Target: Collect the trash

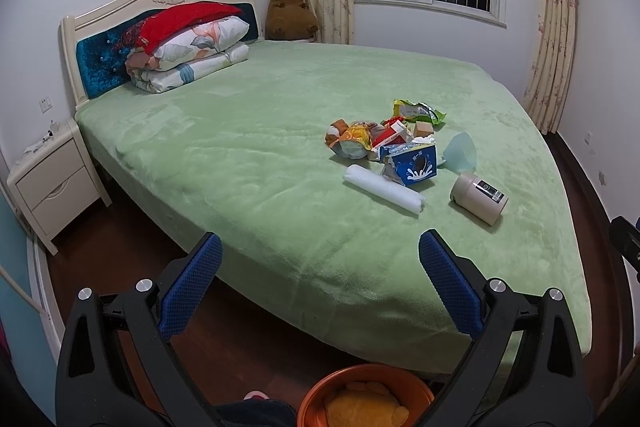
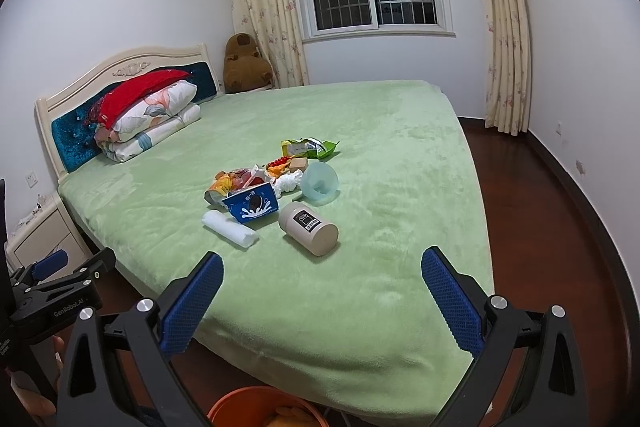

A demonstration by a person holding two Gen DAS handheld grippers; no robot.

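A pile of trash lies on the green bed (image 1: 260,155): a white foam roll (image 1: 384,189), a blue milk carton (image 1: 414,169), a beige cup (image 1: 478,197), a pale blue plastic bowl (image 1: 462,151), an orange snack bag (image 1: 352,139) and a green snack bag (image 1: 420,111). The same items show in the right wrist view: roll (image 2: 230,229), carton (image 2: 254,207), cup (image 2: 308,229), bowl (image 2: 320,183), green bag (image 2: 308,149). My left gripper (image 1: 320,247) and right gripper (image 2: 322,265) are open and empty, held near the bed's front edge. An orange bin (image 1: 366,395) stands below.
Folded bedding and a red pillow (image 1: 188,43) lie by the headboard. A bedside cabinet (image 1: 56,183) stands at the left. A brown plush toy (image 1: 290,13) sits in the corner by the curtains. Dark wood floor (image 2: 540,227) runs along the bed's right side.
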